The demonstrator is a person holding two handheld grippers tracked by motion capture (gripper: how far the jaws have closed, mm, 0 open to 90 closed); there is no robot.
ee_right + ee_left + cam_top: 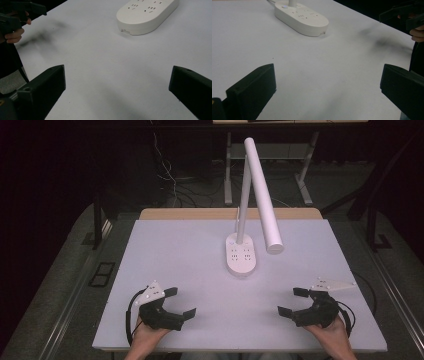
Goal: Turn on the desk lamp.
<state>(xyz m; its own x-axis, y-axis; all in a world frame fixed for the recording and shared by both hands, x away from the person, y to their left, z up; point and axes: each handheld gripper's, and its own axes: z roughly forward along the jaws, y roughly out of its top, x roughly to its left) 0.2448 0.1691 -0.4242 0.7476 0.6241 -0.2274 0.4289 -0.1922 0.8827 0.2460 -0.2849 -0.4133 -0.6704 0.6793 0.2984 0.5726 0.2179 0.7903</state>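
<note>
Left gripper [180, 302] and right gripper [294, 301] resting low on the white desk [190, 250], jaws gaping wide, gripping nothing, desk lamp [242, 255] standing well ahead between them.

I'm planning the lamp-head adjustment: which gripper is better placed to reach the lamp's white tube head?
Right, probably. The lamp head slants down toward the right side of the table, its tip nearer the right gripper. The left gripper, also open, would have to cross past the base.
</note>
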